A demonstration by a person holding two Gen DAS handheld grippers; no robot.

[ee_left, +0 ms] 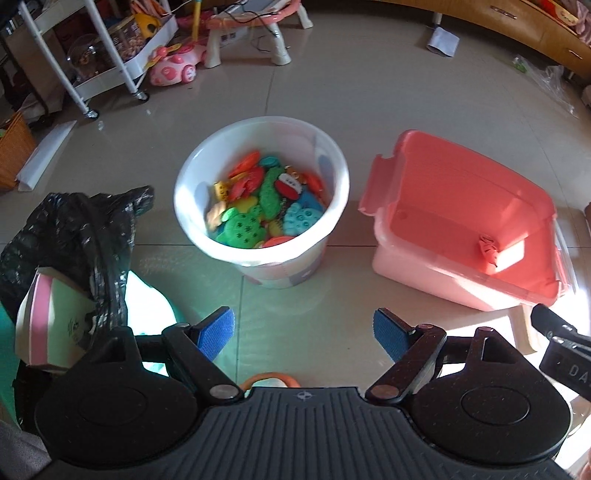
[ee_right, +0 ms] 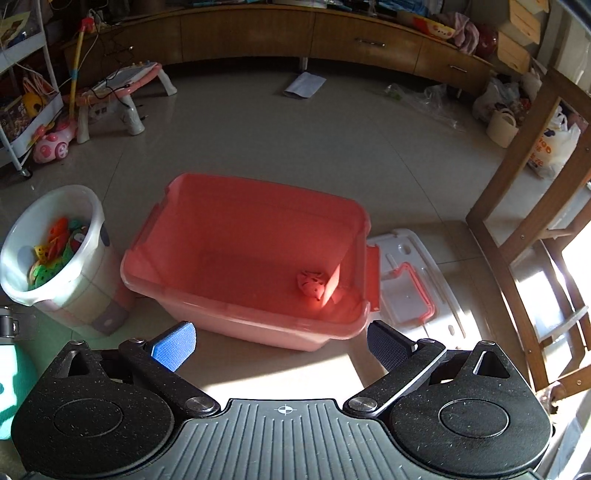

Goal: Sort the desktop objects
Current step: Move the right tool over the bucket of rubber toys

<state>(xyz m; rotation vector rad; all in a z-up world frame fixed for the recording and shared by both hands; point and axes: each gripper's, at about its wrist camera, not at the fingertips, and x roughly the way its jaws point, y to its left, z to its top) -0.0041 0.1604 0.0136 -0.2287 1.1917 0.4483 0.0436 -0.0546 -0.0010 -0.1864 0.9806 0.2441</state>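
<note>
A white bucket (ee_left: pixel 334 173) on the tiled floor holds several flat colourful toys (ee_left: pixel 266 203); it also shows in the right wrist view (ee_right: pixel 92 221) at the left. To its right stands a pink storage box (ee_left: pixel 424 266), also in the right wrist view (ee_right: pixel 236 314), with one orange toy (ee_right: pixel 311 283) inside, seen too in the left wrist view (ee_left: pixel 487 250). My left gripper (ee_left: pixel 304 334) is open and empty, above the floor in front of the bucket. My right gripper (ee_right: pixel 280 345) is open and empty, in front of the box's near wall.
A black plastic bag (ee_left: pixel 74 236) with a pink-striped box (ee_left: pixel 44 317) lies left of the bucket. The box's white lid (ee_right: pixel 410 280) lies on the floor to its right. A wooden chair (ee_right: pixel 524 206) stands at the right. A toy table (ee_right: pixel 122 92), cart (ee_left: pixel 92 48) and cabinet (ee_right: pixel 295 33) stand farther back.
</note>
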